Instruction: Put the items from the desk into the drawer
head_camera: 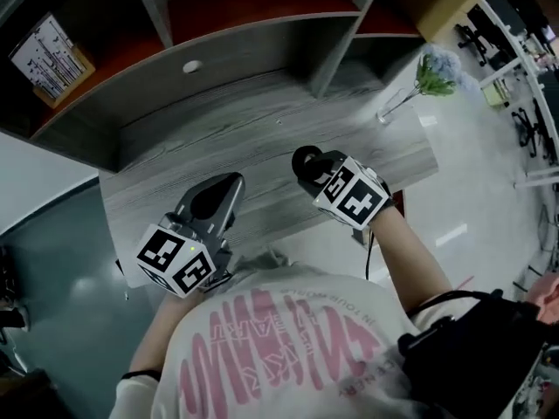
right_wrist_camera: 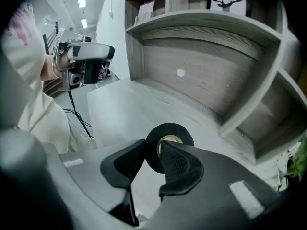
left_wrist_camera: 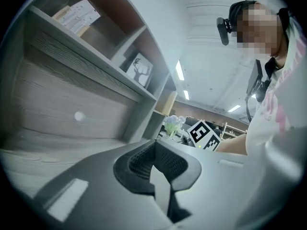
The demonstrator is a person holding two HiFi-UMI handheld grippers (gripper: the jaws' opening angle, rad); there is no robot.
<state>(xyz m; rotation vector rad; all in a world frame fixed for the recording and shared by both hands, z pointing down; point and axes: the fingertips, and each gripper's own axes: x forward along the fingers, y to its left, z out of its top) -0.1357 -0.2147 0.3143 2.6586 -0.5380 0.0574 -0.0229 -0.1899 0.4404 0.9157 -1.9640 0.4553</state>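
Fingers [right_wrist_camera: 180,164] of the right gripper [right_wrist_camera: 152,147] were clamped on a black tape roll [right_wrist_camera: 169,128], one pad outside the ring and the other seemingly poked into its hole. Down at 8 o'clock from it, the left gripper [left_wrist_camera: 154,145] was seen with its fingers [left_wrist_camera: 139,159] pressed together and nothing between them. The roll was held just over the desk [head_camera: 227,138] near its front edge, not resting on it by the look of things. Farther out, only a vase of flowers [head_camera: 432,72] was spotted at 2 o'clock, beside the shelf unit [head_camera: 244,68]. No drawer was shown anywhere, so the drop-off was judged not yet done. Hardly anything else was left to be collected.
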